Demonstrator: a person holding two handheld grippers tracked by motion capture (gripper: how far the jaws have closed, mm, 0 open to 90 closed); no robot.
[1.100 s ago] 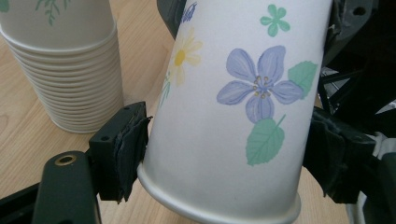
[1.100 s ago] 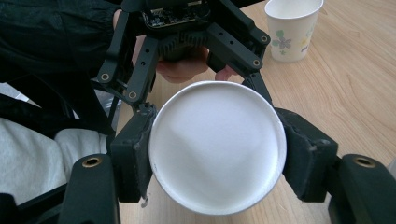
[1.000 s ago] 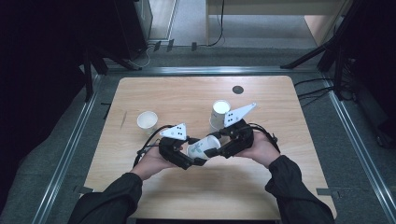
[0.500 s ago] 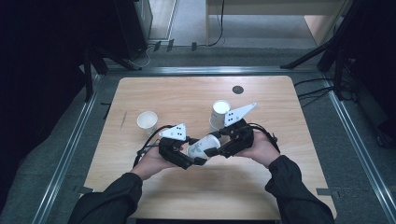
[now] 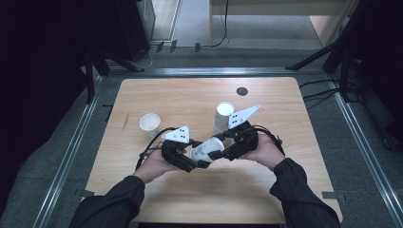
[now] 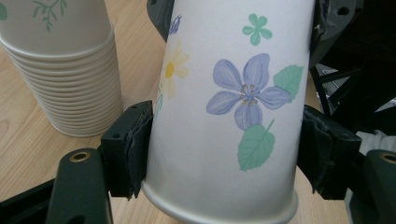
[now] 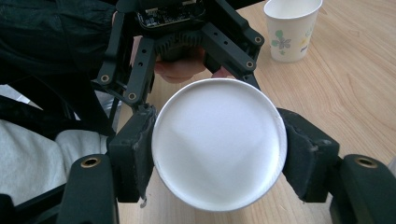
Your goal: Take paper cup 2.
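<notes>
Paper cup (image 5: 205, 149), white with printed flowers, hangs on its side just above the wooden worktop (image 5: 190, 97), between the two hand-held grippers; the left hand-held gripper (image 5: 191, 161) is clenched on the cup's wall near the rim, pads pressed against the paper; the right hand-held gripper (image 5: 219, 151) stands around the cup's base and its jaws have just been opening, with the cup between them; judging from this, the cup is passing to the left one; both hands sit where they were a second ago; a stack of cups (image 5: 222, 116) stands near, a single cup (image 5: 149, 124) farther left.
</notes>
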